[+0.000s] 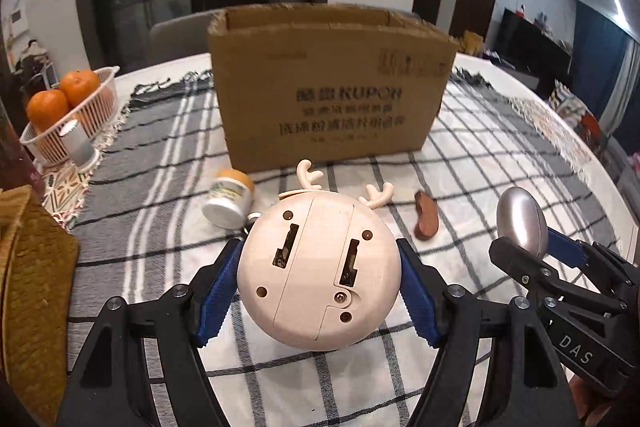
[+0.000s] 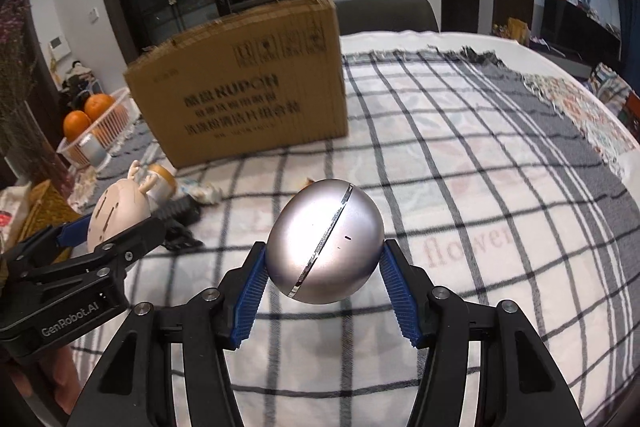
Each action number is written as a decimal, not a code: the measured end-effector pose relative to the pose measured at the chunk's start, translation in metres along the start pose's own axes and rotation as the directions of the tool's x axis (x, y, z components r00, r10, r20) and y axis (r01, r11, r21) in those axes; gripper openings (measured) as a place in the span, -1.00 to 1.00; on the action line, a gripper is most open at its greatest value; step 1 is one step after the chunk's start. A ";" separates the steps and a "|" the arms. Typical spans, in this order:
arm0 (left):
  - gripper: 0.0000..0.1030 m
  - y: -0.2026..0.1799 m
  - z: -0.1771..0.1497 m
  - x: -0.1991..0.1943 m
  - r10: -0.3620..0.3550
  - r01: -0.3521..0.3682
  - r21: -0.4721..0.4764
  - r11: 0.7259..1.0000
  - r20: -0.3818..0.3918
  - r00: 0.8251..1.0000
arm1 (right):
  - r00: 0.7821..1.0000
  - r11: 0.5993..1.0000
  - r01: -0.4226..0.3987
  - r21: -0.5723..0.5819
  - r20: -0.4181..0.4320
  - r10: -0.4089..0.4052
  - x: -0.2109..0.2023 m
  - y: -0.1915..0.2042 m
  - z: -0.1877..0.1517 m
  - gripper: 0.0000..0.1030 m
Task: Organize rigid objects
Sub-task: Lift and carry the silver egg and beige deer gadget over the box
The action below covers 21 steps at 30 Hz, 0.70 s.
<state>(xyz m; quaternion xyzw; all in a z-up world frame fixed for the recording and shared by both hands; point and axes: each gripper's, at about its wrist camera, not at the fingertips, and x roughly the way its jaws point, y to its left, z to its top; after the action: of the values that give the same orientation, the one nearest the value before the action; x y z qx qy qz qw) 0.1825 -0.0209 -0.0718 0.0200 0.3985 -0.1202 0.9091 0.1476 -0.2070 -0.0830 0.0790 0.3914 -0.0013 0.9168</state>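
My left gripper (image 1: pixel 320 291) is shut on a round cream deer-shaped gadget (image 1: pixel 320 267) with small antlers, its flat back facing the camera, lifted above the checked cloth. My right gripper (image 2: pixel 322 283) is shut on a silver egg-shaped object (image 2: pixel 326 243) with a slanted seam, also held off the table. In the left wrist view the silver egg (image 1: pixel 522 223) and the right gripper appear at the right. In the right wrist view the deer gadget (image 2: pixel 116 215) shows at the left. An open cardboard box (image 1: pixel 332 83) stands behind both, also visible as the cardboard box (image 2: pixel 244 95).
A toppled white pill bottle (image 1: pixel 228 199) with an orange band and a brown wooden piece (image 1: pixel 426 221) lie before the box. A white basket of oranges (image 1: pixel 68 115) stands far left. A woven yellow item (image 1: pixel 28 291) sits at the left edge. A black ribbed object (image 2: pixel 178 213) lies on the cloth.
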 end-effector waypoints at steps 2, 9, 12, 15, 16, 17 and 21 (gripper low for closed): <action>0.43 0.002 0.005 -0.006 0.003 -0.003 -0.009 1.000 0.016 1.000 | 1.000 1.000 -0.012 -0.007 0.019 0.012 -0.007 0.004 0.005 0.12; 0.43 0.011 0.021 -0.024 0.020 -0.018 -0.028 0.999 0.071 0.997 | 0.996 0.999 -0.033 -0.027 0.080 0.035 -0.022 0.016 0.024 0.12; 0.43 0.015 0.026 -0.028 0.024 -0.021 -0.039 0.999 0.086 0.996 | 0.994 0.998 -0.046 -0.033 0.099 0.049 -0.025 0.020 0.032 0.12; 0.43 0.017 0.031 -0.032 0.022 -0.018 -0.048 0.999 0.100 0.995 | 0.991 0.998 -0.057 -0.036 0.118 0.061 -0.027 0.024 0.041 0.12; 0.43 0.019 0.034 -0.034 0.016 -0.010 -0.055 0.998 0.108 0.994 | 0.990 0.997 -0.060 -0.039 0.122 0.065 -0.028 0.025 0.044 0.12; 0.43 0.019 0.036 -0.036 0.020 -0.013 -0.057 0.998 0.116 0.993 | 0.990 0.997 -0.064 -0.040 0.127 0.068 -0.029 0.026 0.047 0.12; 0.43 0.022 0.046 -0.042 0.034 -0.027 -0.057 0.998 0.139 0.990 | 0.985 0.996 -0.083 -0.043 0.151 0.089 -0.032 0.030 0.058 0.12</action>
<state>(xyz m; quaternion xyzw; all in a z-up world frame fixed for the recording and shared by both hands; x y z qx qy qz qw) 0.1936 0.0027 -0.0115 -0.0074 0.3363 -0.0965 0.9368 0.1691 -0.1876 -0.0162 0.0786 0.3161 0.0393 0.9447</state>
